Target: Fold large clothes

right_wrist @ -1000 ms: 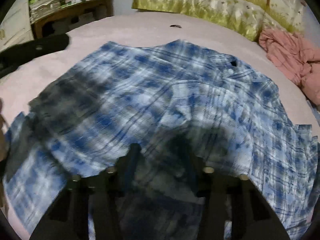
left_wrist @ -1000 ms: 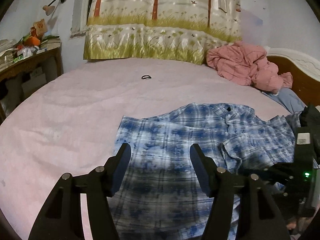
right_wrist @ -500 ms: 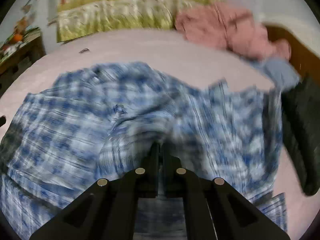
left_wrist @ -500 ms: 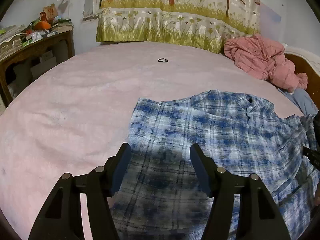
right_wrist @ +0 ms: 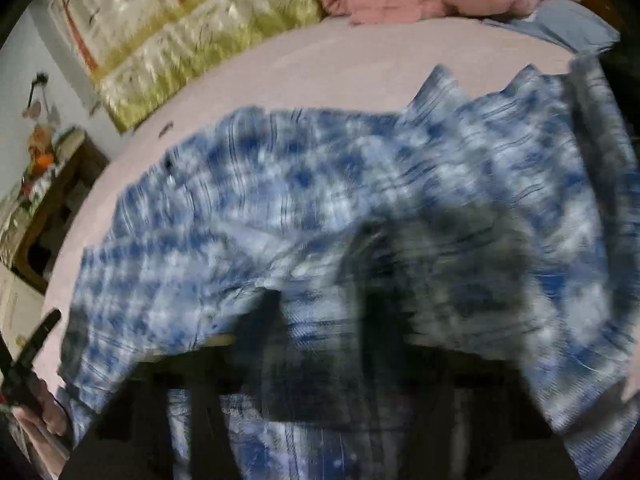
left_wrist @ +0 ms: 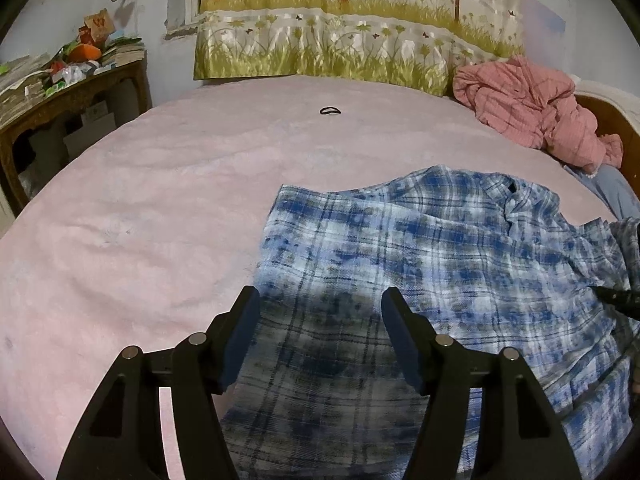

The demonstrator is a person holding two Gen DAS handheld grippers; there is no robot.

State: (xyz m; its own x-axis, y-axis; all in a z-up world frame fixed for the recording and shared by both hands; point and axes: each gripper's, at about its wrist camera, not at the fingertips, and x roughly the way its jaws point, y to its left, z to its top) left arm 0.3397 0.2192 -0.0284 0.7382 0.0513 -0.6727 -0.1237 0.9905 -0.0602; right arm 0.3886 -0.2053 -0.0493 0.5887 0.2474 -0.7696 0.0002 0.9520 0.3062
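On the left I see my left gripper (left_wrist: 318, 334) with its jaws standing wide apart and nothing between the pads; it hovers above the near left edge of the blue plaid shirt (left_wrist: 420, 264), which lies spread on the pink bedspread (left_wrist: 140, 220), toward the right and near side of the bed, its collar pointing far right. I judge the shirt as light, thin and very soft; it will sag and wrinkle, so I would take it at an edge, a hem corner or a shoulder seam, never in the middle. Further right, my right gripper (right_wrist: 320, 320) is very blurred; its jaws have just been opening a little, and I cannot tell if cloth is held between them.
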